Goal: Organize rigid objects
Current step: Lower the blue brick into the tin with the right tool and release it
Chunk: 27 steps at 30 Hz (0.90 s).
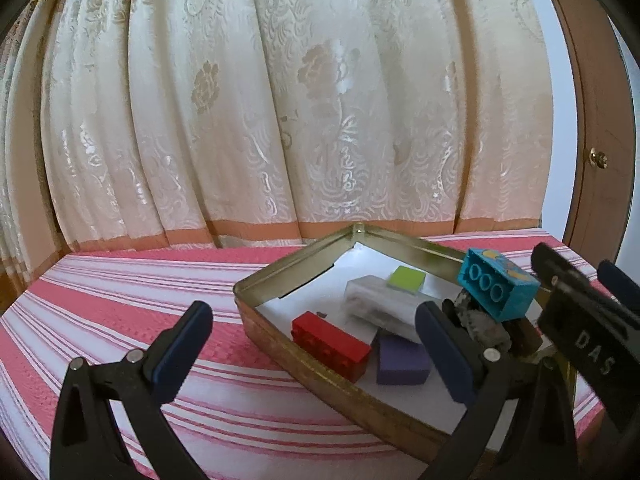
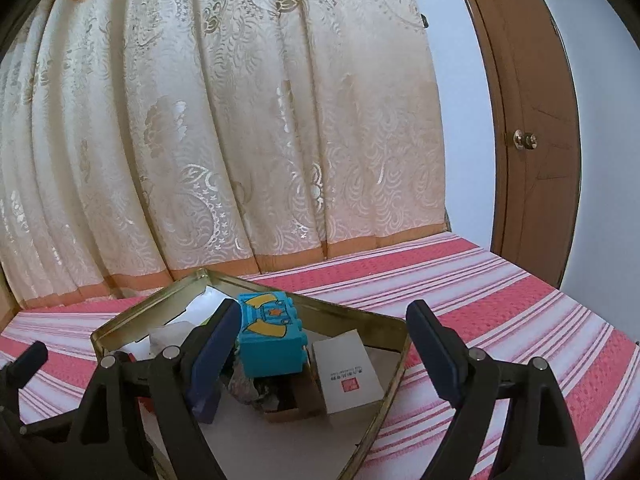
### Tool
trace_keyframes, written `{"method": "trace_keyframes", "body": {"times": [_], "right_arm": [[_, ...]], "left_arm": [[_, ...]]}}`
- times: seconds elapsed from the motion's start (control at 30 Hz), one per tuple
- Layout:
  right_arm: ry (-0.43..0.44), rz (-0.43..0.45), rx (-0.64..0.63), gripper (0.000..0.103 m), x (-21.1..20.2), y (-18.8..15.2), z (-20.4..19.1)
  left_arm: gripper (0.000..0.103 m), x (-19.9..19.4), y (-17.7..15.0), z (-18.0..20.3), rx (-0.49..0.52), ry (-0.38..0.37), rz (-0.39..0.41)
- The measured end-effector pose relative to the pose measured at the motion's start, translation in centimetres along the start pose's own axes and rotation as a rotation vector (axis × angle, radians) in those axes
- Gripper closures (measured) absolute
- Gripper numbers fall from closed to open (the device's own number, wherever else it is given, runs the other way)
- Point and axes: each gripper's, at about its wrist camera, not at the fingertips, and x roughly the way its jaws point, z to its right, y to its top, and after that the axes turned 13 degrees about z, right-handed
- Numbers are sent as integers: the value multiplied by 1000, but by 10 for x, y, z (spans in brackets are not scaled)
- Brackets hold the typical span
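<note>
Right gripper (image 2: 320, 354) jaws wide, empty, left gripper (image 1: 316, 350) likewise, blue brick (image 2: 272, 340) atop tin (image 2: 394, 364) (gold-rimmed).

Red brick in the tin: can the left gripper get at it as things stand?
Probably yes. The red brick lies just inside the tin's near wall, nothing on top, and the left gripper is open, straddling that wall. The purple block beside it crowds one side.
</note>
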Motion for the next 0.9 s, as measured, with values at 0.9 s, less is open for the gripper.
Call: {"method": "trace_keyframes", "body": {"times": [0.9], "right_arm": [[-22, 147, -12, 16, -52, -2, 0]], "left_arm": [[0, -37, -2, -14, -19, -10, 83]]}}
